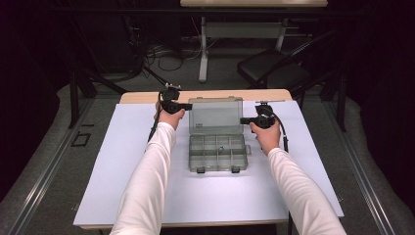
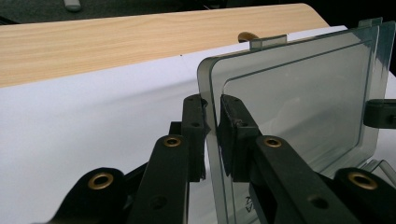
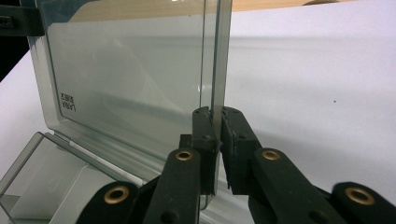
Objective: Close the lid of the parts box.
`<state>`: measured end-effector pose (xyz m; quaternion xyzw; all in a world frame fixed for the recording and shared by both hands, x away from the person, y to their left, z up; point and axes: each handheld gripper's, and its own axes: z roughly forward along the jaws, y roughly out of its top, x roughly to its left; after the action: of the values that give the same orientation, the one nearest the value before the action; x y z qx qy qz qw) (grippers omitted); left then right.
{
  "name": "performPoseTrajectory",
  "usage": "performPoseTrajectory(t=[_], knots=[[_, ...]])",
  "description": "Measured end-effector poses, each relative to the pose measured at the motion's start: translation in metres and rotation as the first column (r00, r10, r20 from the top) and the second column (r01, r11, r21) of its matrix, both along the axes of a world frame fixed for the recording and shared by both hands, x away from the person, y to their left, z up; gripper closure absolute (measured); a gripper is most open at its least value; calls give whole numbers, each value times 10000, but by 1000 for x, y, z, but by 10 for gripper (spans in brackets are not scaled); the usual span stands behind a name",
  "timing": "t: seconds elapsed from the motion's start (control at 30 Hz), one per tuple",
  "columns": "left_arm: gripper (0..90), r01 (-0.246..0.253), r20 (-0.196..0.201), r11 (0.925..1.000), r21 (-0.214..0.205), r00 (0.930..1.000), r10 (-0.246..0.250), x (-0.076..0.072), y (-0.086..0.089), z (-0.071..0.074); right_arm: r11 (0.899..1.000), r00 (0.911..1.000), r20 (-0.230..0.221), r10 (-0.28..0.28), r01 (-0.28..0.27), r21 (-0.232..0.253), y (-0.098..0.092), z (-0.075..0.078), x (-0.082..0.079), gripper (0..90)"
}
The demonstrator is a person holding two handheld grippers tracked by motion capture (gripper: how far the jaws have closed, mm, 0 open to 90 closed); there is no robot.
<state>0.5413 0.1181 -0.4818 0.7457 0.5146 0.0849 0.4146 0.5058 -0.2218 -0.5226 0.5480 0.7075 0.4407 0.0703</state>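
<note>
At the middle of the table, the left gripper (image 1: 182, 105) grips the left edge of the lid (image 1: 216, 114) of a clear plastic box (image 1: 218, 152). In the left gripper view its 2 black jaws sit either side of that edge, one pad on each face of the lid (image 2: 299, 102), pinched nearly together. The right gripper (image 1: 247, 120) clamps the opposite side edge in the same way; in the right gripper view the thin pane of the lid (image 3: 126, 88) runs up between the 2 pads, which press on it.

The lid stands upright, hinged along the back of the box, with 2 small latch tabs on its top edge. Bare white sheet (image 1: 122, 166) lies to the left and right of the box and in front of it, so both forearms have open room at their sides. Behind the lid a strip of wood table (image 1: 142, 96) shows before the far edge.

The box is smoky grey and see-through, with a small printed label low on the lid. Its tray lies flat just in front of the lid, split into several compartments. 1 small item (image 1: 221, 150) lies in a middle compartment, too small to tell what it is.
</note>
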Motion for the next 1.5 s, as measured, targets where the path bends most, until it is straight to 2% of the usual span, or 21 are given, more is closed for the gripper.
performPoseTrajectory(t=[0.33, 0.5, 0.77, 0.87, 1.13, 1.3, 1.33, 1.5], knots=[[820, 192, 212, 9998, 83, 9996, -194, -3, 1, 3, 9999, 10000, 71, 2, -1, -145, 0, 1, -2, 847], [826, 241, 389, 9997, -32, 9990, -239, -6, 3, 3, 9997, 9988, 477, 59, -48, -228, 1, 1, -5, 847], [834, 290, 970, 9995, -107, 9949, -278, -17, 4, 3, 9995, 9950, 995, 130, -101, -300, 1, 0, -12, 847], [834, 270, 1253, 9996, -114, 9918, -254, -21, 4, 3, 9992, 9935, 1132, 152, -109, -382, 1, 0, -14, 847], [835, 471, 1646, 9988, 104, 9852, -482, -30, 3, 5, 9994, 9899, 1411, 107, -62, -329, 0, -1, -19, 847], [836, 384, 1966, 9993, 8, 9797, -378, -35, 3, 4, 9994, 9873, 1585, 131, -77, -344, 0, 0, -21, 845], [837, 393, 2106, 9992, 2, 9768, -385, -38, 3, 4, 9993, 9876, 1563, 130, -75, -358, 0, 0, -22, 844], [839, 357, 2331, 9994, 12, 9718, -350, -44, 3, 4, 9993, 9861, 1652, 164, -104, -372, -1, 1, -24, 840]])
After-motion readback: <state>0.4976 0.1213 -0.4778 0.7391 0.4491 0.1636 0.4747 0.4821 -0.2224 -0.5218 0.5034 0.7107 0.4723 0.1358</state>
